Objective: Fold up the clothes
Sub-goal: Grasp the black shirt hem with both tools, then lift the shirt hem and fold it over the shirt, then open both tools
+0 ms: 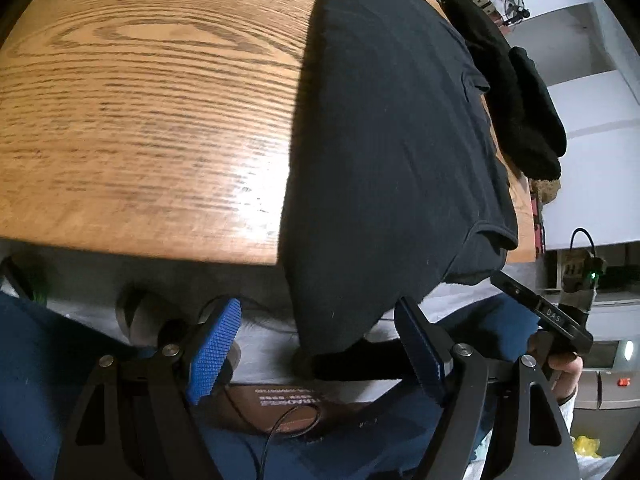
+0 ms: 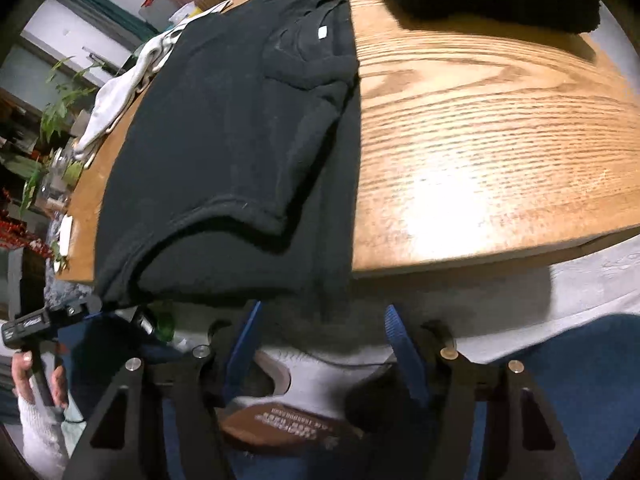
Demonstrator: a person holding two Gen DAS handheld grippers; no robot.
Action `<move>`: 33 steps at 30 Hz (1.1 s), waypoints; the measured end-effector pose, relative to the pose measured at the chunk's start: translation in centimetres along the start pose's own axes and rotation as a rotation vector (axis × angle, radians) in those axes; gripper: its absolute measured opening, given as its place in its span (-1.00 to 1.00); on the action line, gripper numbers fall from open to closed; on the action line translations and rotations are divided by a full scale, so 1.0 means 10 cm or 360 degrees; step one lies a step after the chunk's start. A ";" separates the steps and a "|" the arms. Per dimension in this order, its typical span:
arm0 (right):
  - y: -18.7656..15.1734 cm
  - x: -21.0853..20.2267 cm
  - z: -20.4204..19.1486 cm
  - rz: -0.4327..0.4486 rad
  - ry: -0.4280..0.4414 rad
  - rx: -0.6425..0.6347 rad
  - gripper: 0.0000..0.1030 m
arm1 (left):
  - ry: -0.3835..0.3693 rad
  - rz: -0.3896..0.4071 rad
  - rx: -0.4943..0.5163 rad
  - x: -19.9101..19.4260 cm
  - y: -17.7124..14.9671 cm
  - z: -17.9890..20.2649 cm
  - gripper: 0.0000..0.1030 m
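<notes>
Both of your grippers sit just off the near edge of the wooden table, pointing down over your lap. Your left gripper has its blue pads spread wide with nothing clamped; the hanging hem of the black T-shirt droops toward the gap but the pads do not press it. Your right gripper also stands with its fingers apart, its pads just below the cloth that spills over the table edge, and they grip nothing. That T-shirt lies partly folded on the table, one sleeve turned in over the body, collar and white label toward the far end, and its lower hem hanging over the near edge. A second black garment lies beside it near the table's right edge, and a white cloth lies past the shirt's left side.
</notes>
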State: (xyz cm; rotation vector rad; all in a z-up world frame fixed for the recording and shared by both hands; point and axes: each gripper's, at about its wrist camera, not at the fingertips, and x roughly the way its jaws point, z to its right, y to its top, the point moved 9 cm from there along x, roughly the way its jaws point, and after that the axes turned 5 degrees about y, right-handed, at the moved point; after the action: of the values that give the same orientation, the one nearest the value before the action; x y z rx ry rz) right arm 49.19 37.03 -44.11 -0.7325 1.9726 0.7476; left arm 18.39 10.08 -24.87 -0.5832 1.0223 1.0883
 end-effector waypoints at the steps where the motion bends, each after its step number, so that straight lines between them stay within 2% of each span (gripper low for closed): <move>1: 0.02 0.03 0.00 0.0009 0.0029 0.0014 0.31 | -0.0024 0.0001 -0.0002 0.01 0.00 0.00 0.53; 2: 0.01 0.04 0.00 0.0004 0.0069 0.0021 0.31 | -0.0059 0.0000 -0.0010 0.03 0.01 0.02 0.51; 3: -0.01 0.05 0.00 -0.0007 0.0112 0.0024 0.19 | -0.0095 0.0002 -0.0024 0.04 0.01 0.03 0.48; 4: -0.02 0.06 0.00 -0.0018 0.0156 0.0028 0.04 | -0.0121 0.0001 -0.0030 0.05 0.01 0.05 0.04; 5: -0.07 0.06 0.00 -0.0040 0.0188 0.0027 -0.31 | -0.0127 -0.0003 -0.0021 0.05 0.00 0.06 -0.64; 6: -0.10 0.05 0.00 -0.0062 0.0209 0.0016 -0.58 | -0.0121 -0.0003 -0.0005 0.04 -0.01 0.08 -0.75; 8: -0.14 0.00 -0.02 -0.0090 0.0236 -0.0008 -0.91 | -0.0064 0.0015 0.0055 -0.01 -0.03 0.11 -0.81; 12: -0.20 -0.19 -0.02 -0.0104 0.0275 -0.0027 -0.92 | -0.0028 0.0005 0.0084 -0.15 -0.06 0.15 -0.82; 16: -0.25 -0.40 -0.02 -0.0086 0.0292 -0.0059 -0.93 | 0.0011 -0.0011 0.0088 -0.22 0.05 0.13 -0.82; 22: -0.26 -0.33 -0.01 -0.0165 0.0281 -0.0091 -0.93 | 0.0068 -0.0044 0.0091 -0.20 0.02 0.10 -0.82; 28: -0.06 -0.71 -0.13 -0.0079 0.0508 -0.0043 -0.93 | -0.0030 -0.0038 0.0081 -0.48 0.12 0.28 -0.82; 33: 0.28 -0.92 -0.17 0.0032 0.0569 -0.0051 -0.93 | -0.0064 0.0033 0.0107 -0.75 0.51 0.46 -0.82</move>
State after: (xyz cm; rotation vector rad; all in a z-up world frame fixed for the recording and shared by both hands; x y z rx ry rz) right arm 50.30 39.45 -34.75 -0.9173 2.2951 0.6979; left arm 14.68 12.47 -15.71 -0.4956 1.0280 1.0753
